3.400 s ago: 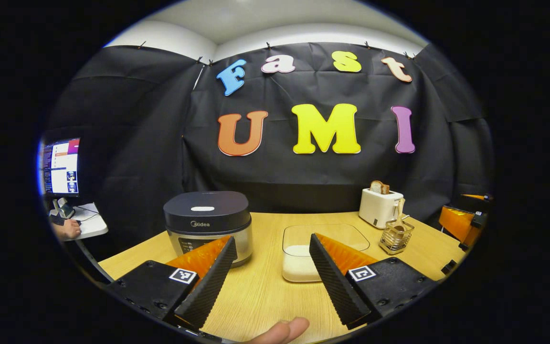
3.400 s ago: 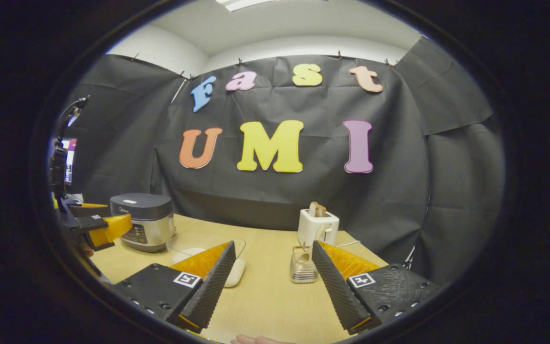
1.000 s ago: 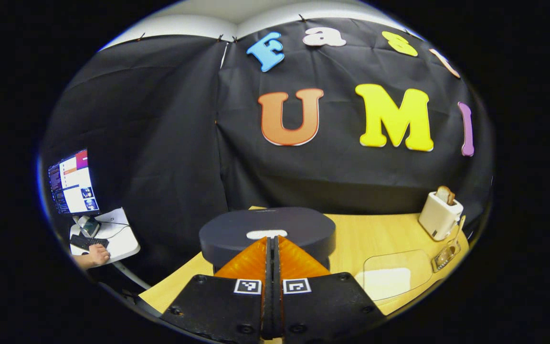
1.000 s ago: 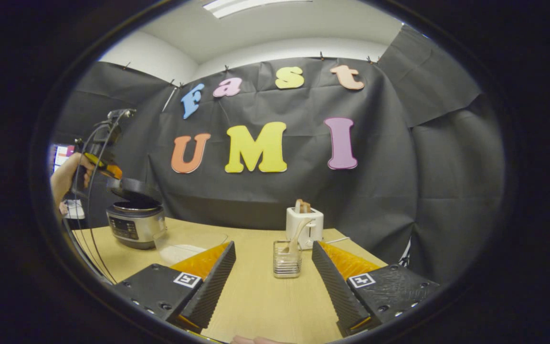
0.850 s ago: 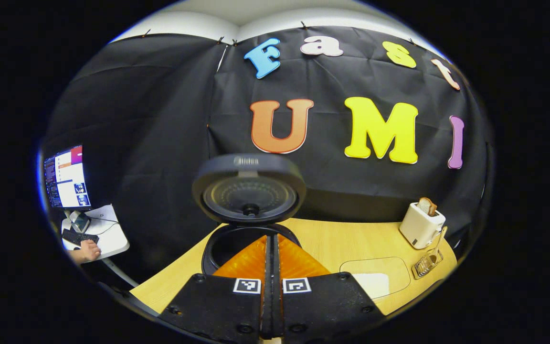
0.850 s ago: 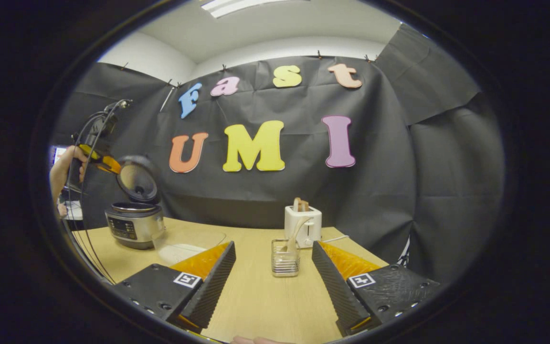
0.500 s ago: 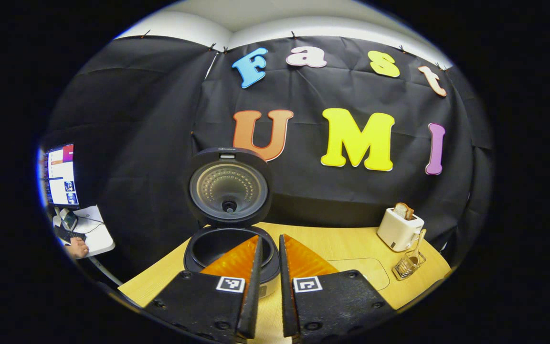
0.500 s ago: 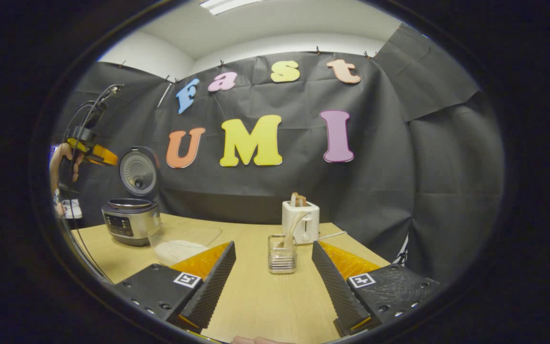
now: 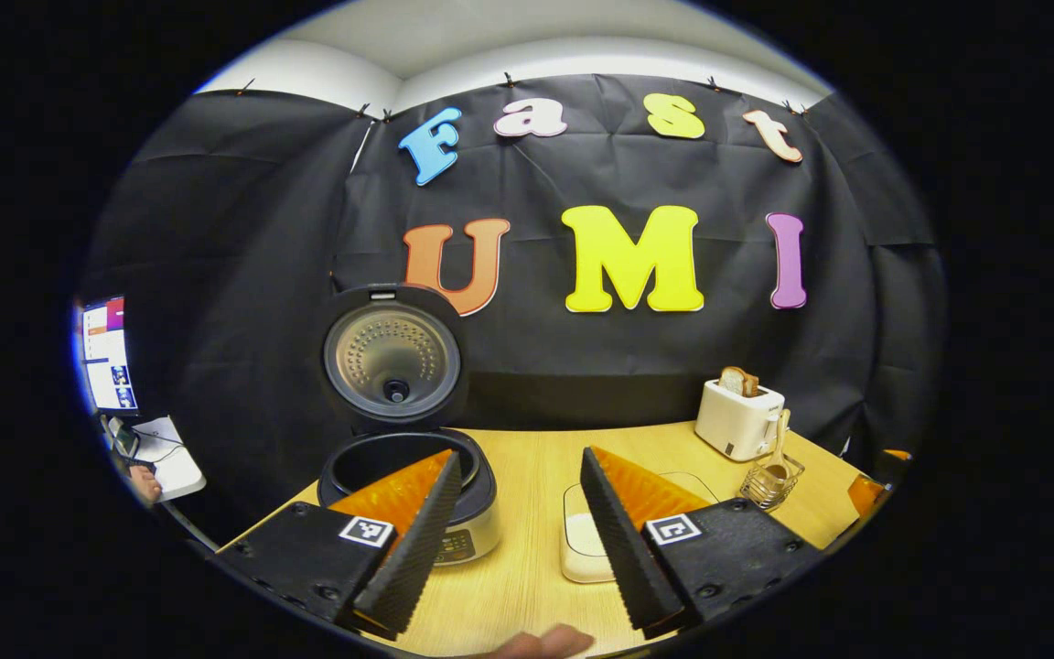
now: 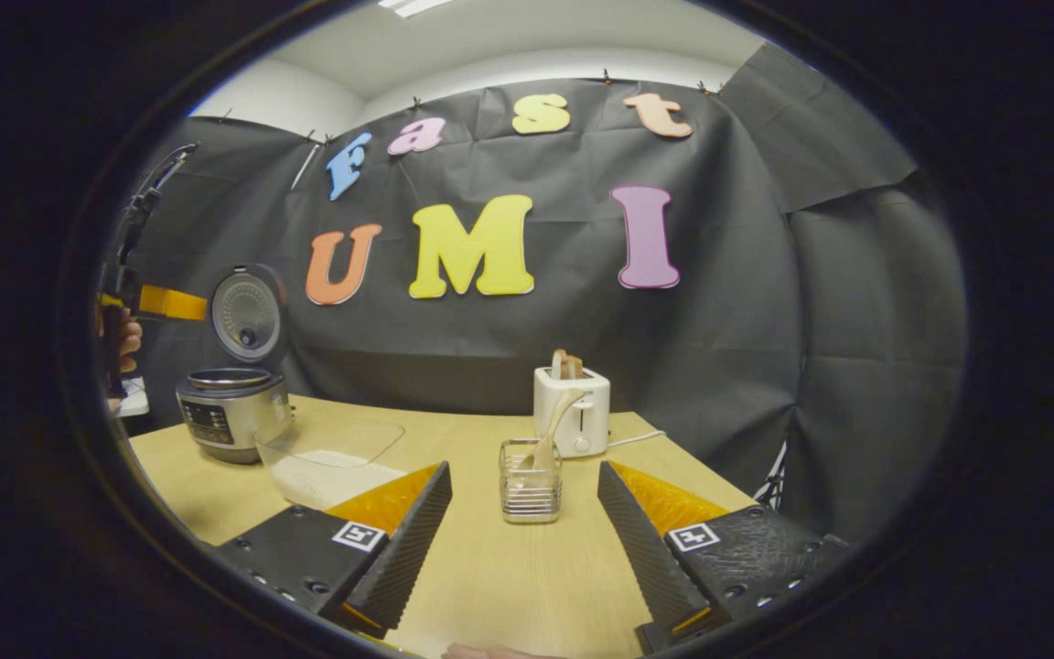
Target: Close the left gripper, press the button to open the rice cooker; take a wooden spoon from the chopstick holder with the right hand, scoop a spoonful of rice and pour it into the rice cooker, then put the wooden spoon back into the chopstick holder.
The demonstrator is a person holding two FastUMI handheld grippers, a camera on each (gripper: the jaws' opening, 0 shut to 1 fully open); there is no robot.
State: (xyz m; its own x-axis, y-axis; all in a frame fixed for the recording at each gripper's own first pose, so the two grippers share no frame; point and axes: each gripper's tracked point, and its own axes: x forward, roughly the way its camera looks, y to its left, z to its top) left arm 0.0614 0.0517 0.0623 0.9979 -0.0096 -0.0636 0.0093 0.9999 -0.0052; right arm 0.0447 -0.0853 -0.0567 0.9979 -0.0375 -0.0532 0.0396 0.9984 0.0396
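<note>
The rice cooker (image 9: 403, 499) is standing on the wooden table (image 9: 527, 586) with its lid (image 9: 392, 355) tipped fully upright, so the button-pressing step looks done. The left gripper (image 9: 513, 531) is hanging above the table in front of the cooker, its fingers spread wide apart and holding nothing.

Everything with the spoon is judged to be left. In the right gripper view the wooden spoon (image 10: 549, 430) is leaning in the wire chopstick holder (image 10: 530, 494), its handle slanting up toward the white toaster (image 10: 571, 410) just behind. The right gripper (image 10: 524, 540) is pointing straight at that holder, fingers wide apart and empty, with the holder sitting between them but farther off, not yet touched.

The clear container of rice (image 10: 329, 462) is resting between the cooker and the holder, near the cooker's right side, its white rice (image 10: 335, 478) looking undisturbed. No rice can be made out in the cooker's pot from these views.

What is remaining, then: gripping the spoon, scooping, pouring into the open pot, and returning the spoon to the holder.
</note>
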